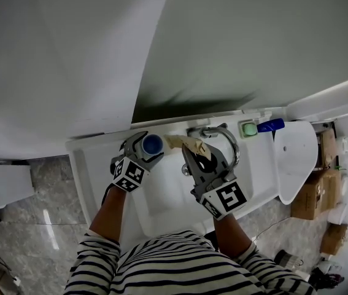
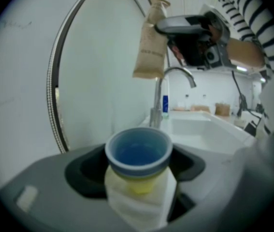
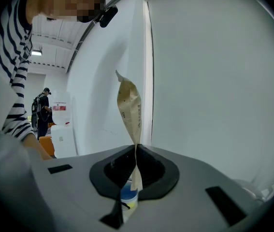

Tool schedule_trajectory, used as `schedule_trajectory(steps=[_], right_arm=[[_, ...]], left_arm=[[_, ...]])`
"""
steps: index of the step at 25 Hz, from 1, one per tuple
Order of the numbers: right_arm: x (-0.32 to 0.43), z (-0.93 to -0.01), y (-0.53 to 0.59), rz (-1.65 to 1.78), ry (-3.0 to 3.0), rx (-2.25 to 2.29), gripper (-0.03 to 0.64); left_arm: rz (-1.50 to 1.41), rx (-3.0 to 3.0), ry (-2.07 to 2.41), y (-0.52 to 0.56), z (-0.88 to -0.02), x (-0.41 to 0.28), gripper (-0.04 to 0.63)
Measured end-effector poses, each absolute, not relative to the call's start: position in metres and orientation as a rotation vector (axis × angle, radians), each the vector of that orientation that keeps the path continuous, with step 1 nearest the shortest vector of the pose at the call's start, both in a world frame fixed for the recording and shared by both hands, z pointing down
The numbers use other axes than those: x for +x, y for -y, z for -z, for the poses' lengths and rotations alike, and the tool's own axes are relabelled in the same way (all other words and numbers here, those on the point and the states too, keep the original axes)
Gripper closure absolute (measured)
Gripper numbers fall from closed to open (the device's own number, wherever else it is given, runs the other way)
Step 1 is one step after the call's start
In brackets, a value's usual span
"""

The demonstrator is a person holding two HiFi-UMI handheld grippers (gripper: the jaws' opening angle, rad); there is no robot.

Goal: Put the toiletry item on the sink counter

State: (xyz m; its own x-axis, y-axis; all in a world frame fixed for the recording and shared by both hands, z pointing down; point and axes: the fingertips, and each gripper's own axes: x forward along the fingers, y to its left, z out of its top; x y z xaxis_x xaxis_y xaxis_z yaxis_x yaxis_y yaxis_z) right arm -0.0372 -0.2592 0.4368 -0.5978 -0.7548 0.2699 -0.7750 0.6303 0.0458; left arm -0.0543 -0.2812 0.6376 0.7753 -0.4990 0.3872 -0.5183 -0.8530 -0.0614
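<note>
Left gripper [image 1: 146, 150]: jaws spread wide but clamped on the white body of a container [image 2: 137, 153]. It has a blue cup-shaped top with a yellow neck under it, and the open blue top faces the left gripper view's camera.

Right gripper [image 3: 136, 151]: jaws pressed together on the bottom edge of a thin brown paper pouch [image 3: 129, 105]. The pouch sticks up out of the pinch, slightly twisted. There is print on it, too small to read.

From my head view the two grippers sit close together. The pouch tip is just beside the container's blue top; I can't tell if they touch. Both items are up in the air in my grippers, neither resting on anything. The container is over the back left of the white sink [image 1: 161, 198], the pouch over the back rim near the chrome faucet [image 1: 224, 135].

The counter [image 1: 91, 165] runs left of the basin. Further right along the back edge there's a small green item [image 1: 248, 128] with a blue tube [image 1: 270, 125] just beside it.

My striped sleeves [image 1: 100, 254] fill the bottom of the head view. Cardboard boxes [image 1: 312, 192] stand on the floor at the right. The right gripper view shows another person [image 3: 40, 112] standing far off in the background.
</note>
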Motion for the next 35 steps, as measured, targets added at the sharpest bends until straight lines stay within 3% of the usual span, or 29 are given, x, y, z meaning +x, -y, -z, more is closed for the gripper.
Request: schedule_trajectory(steps=[9,27,31,35], right_arm=[[-0.038,-0.433,0.256,-0.105,2.597,1.245,0.605],[-0.042,-0.410,0.241,-0.060,2.643,1.265,0.605],[-0.045,-0.400,0.235,-0.039,2.663,1.270,0.605],[-0.046,-0.390,0.229,-0.017,2.685,1.279,0.606]], left_arm=[[-0.586,2.926,0.804,0.276,-0.634,-0.053,0.166],[-0.327,3.013,0.947,0.250,-0.546,-0.083,0.172],[-0.226,3.033,1.021,0.247,-0.508,-0.094,0.233],[-0.150,3.044,1.172,0.244,-0.473,-0.109,0.428]])
